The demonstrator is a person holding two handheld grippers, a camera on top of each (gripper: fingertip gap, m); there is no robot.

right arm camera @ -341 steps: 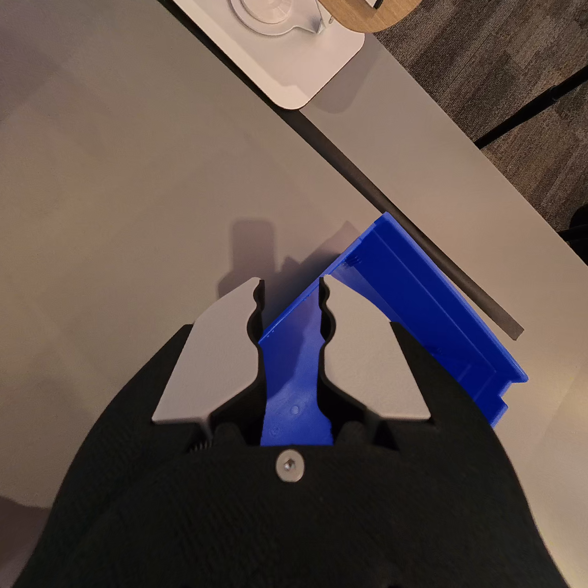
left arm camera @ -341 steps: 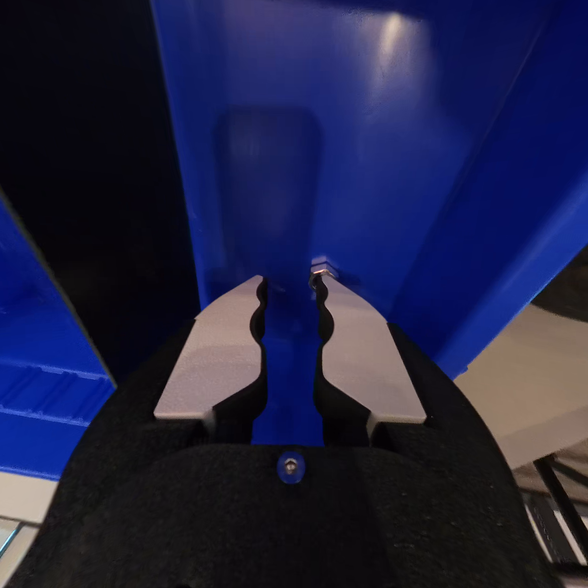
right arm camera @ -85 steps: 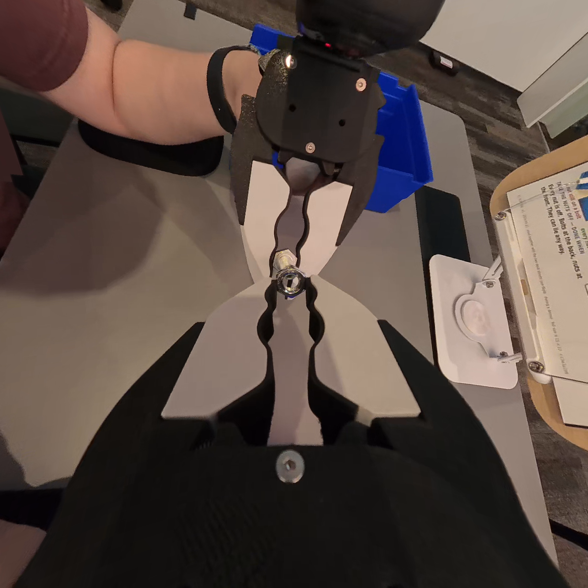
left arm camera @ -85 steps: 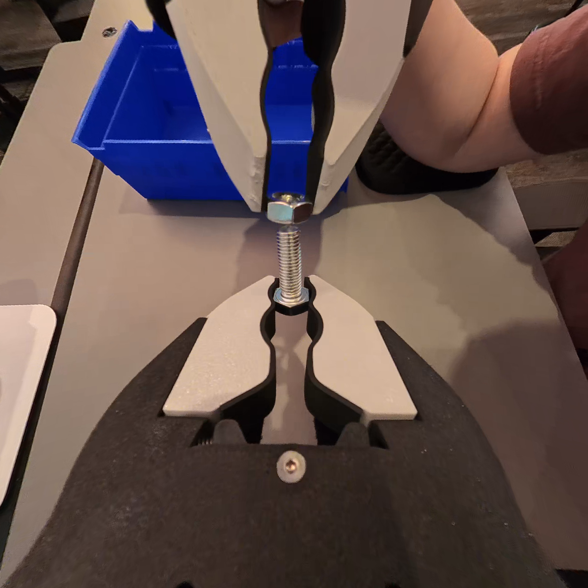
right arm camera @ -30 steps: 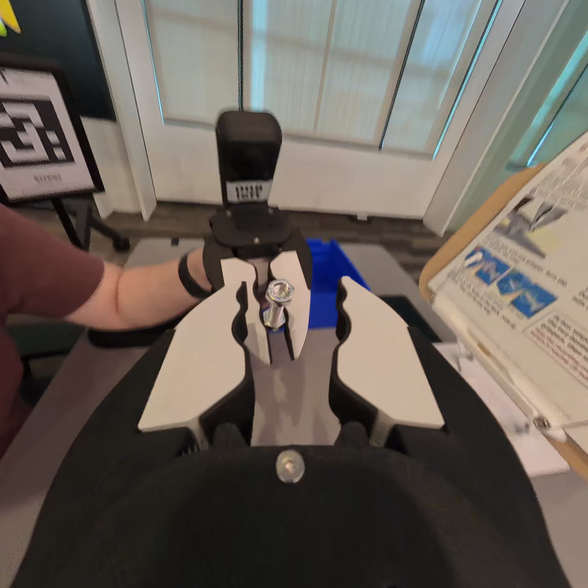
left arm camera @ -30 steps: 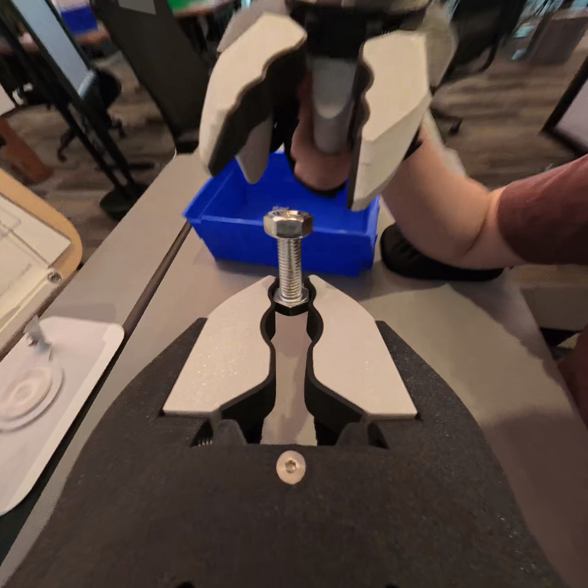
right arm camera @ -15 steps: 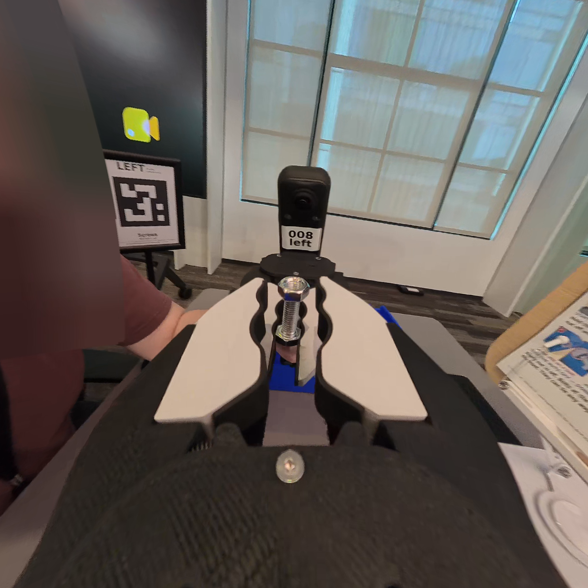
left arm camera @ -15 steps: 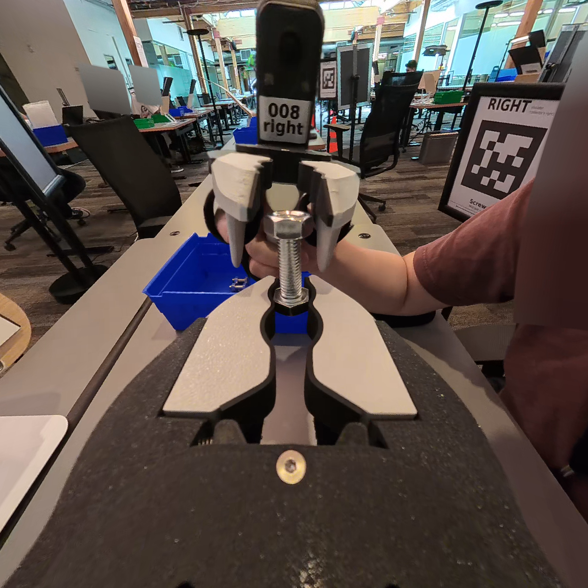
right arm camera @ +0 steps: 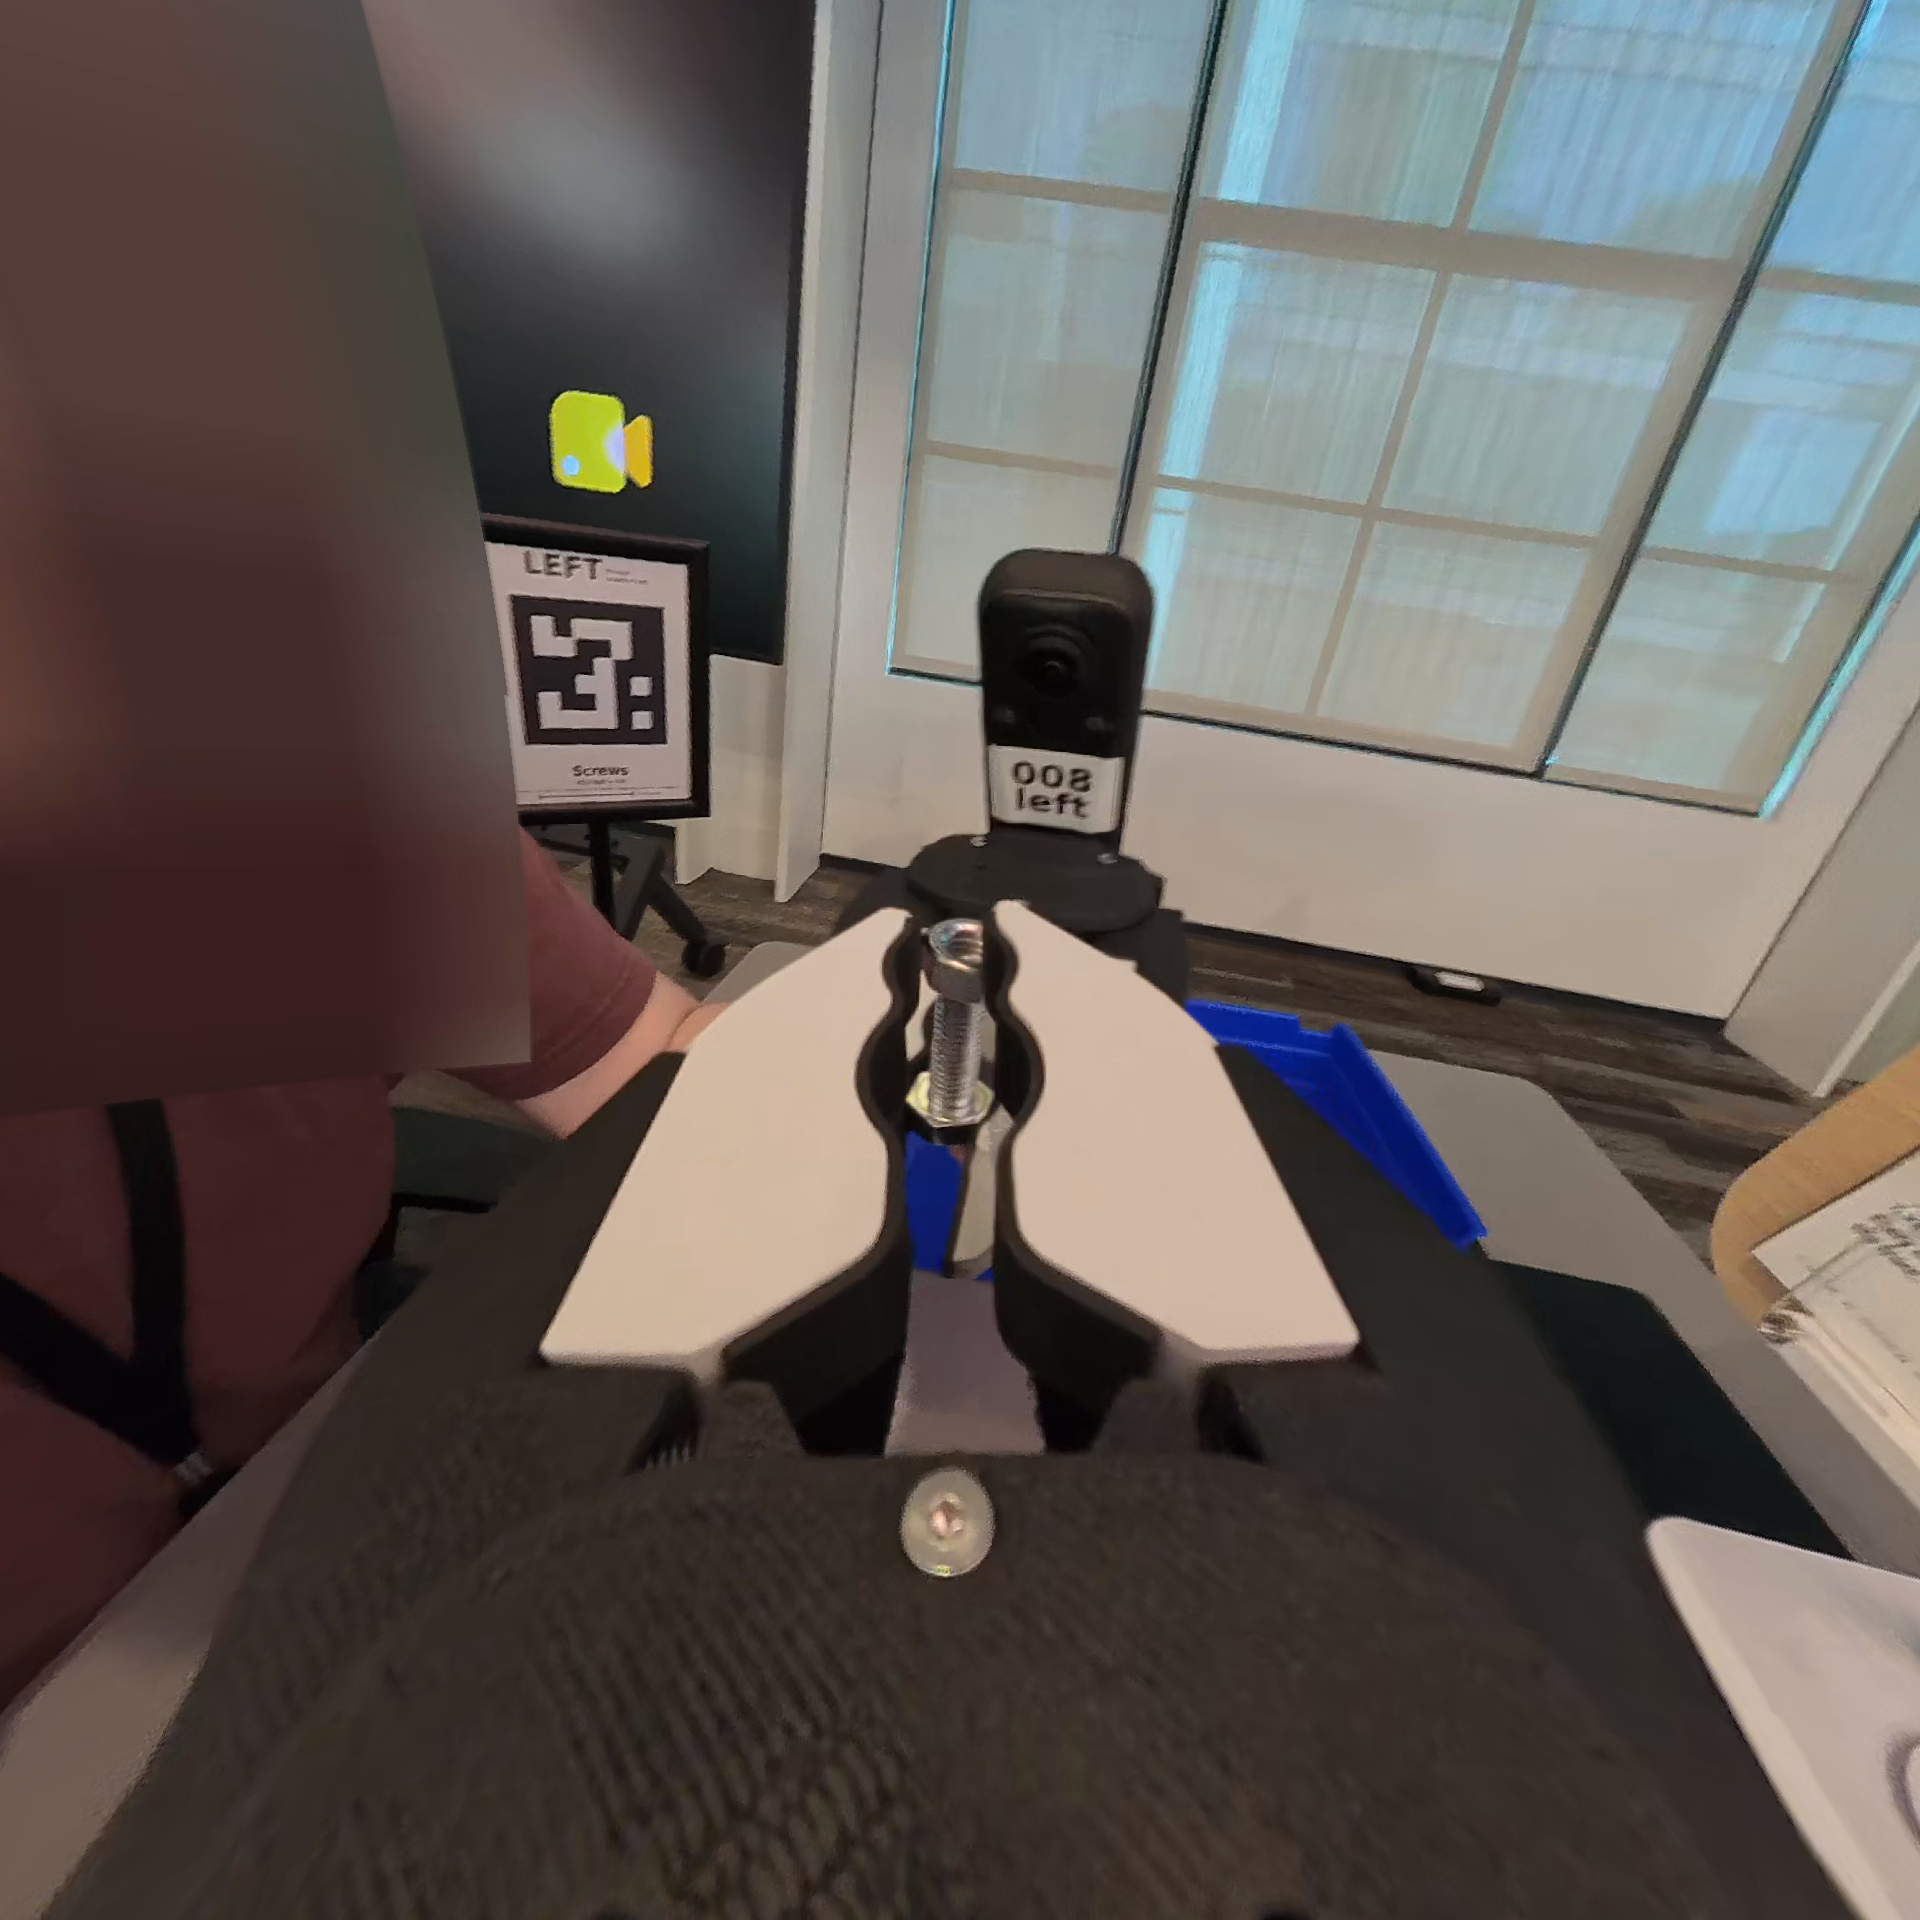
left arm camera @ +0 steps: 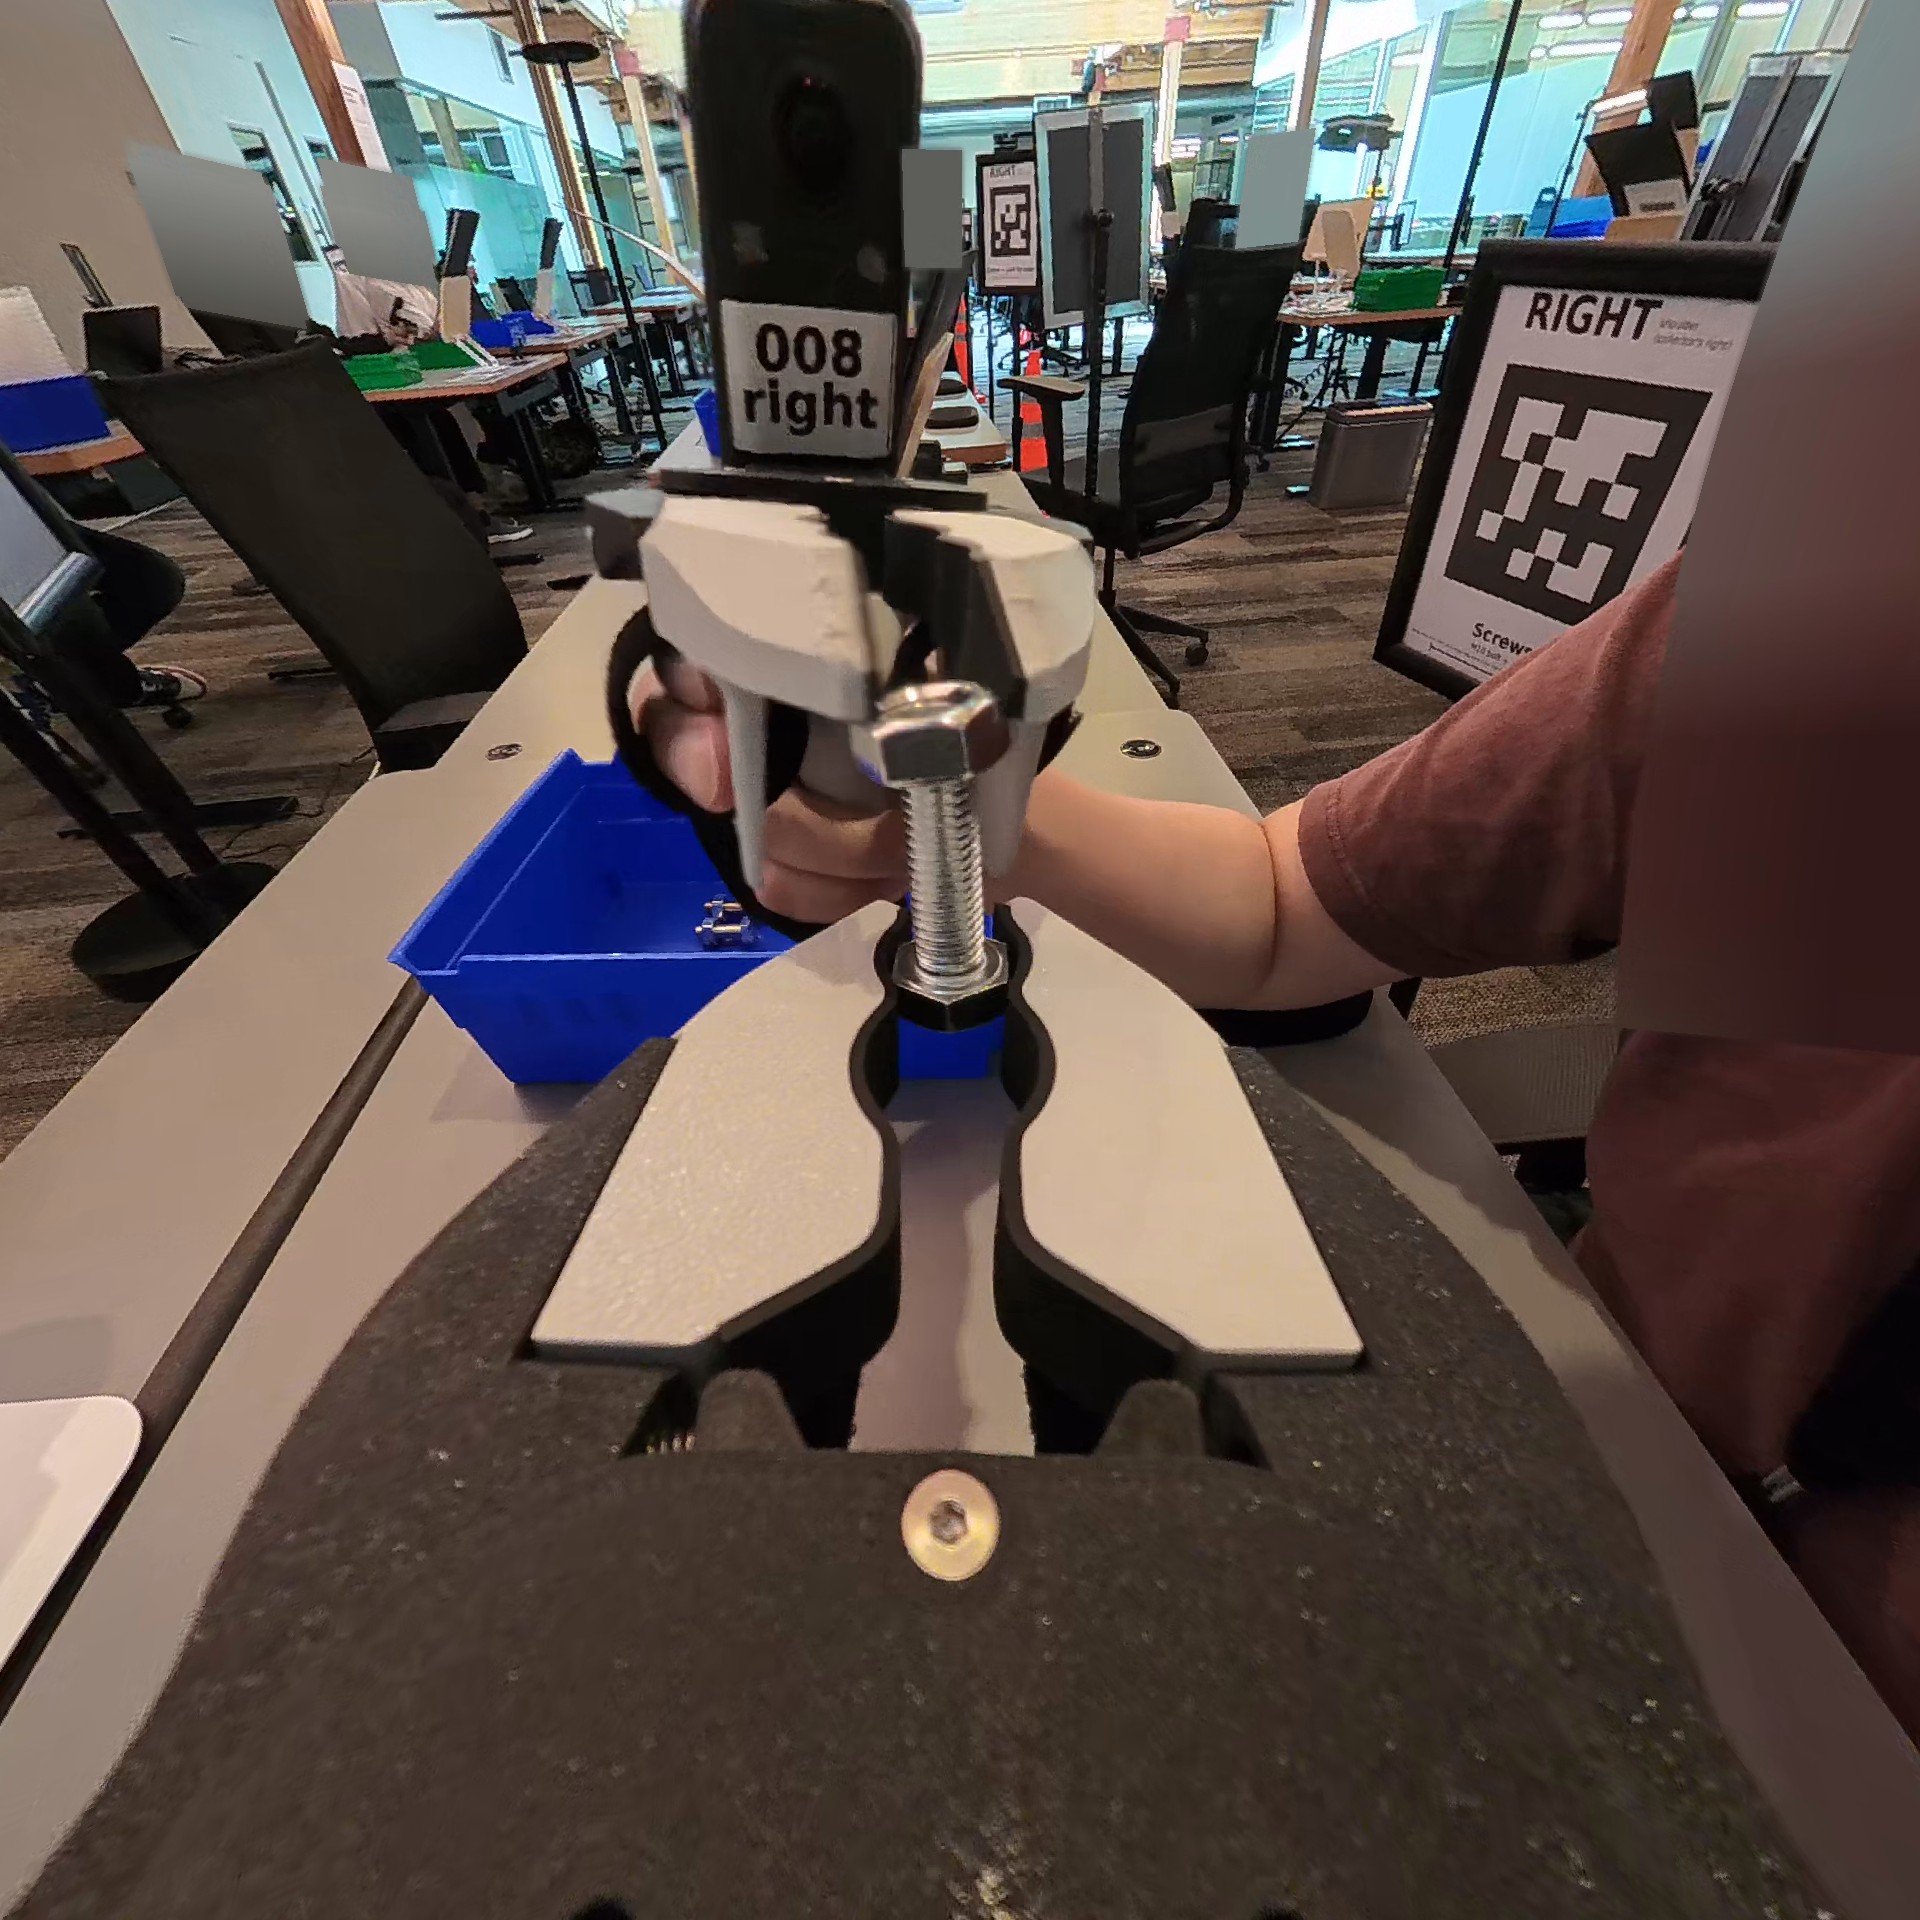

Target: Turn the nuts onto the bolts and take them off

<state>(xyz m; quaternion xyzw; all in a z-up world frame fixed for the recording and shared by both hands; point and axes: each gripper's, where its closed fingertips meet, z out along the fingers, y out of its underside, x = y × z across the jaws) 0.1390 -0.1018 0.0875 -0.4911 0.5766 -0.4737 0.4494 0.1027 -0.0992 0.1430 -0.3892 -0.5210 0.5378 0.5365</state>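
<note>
A silver bolt (left arm camera: 943,862) stands upright, threaded into a nut (left arm camera: 951,977) at its lower end. My left gripper (left arm camera: 951,935) is shut on the nut, held above the grey table (left arm camera: 260,1091). My right gripper (left arm camera: 873,852) faces it from the far side, its fingers closed around the bolt's hex head (left arm camera: 938,732). In the right wrist view my right gripper (right arm camera: 951,925) is shut on the bolt head (right arm camera: 956,951). The nut (right arm camera: 948,1101) sits lower on the thread, with the left gripper's fingers (right arm camera: 971,1205) under it.
A blue bin (left arm camera: 582,935) with small metal hardware (left arm camera: 720,923) sits on the table just behind the bolt. It also shows in the right wrist view (right arm camera: 1340,1101). A white tray (left arm camera: 52,1475) lies at the near left. A person's forearm (left arm camera: 1195,894) reaches in from the right. The left gripper's tips are roughly 6 cm from the right gripper's.
The right gripper came down from above, open, and closed around the bolt head. The left gripper kept its hold on the nut and tilted up to level.
</note>
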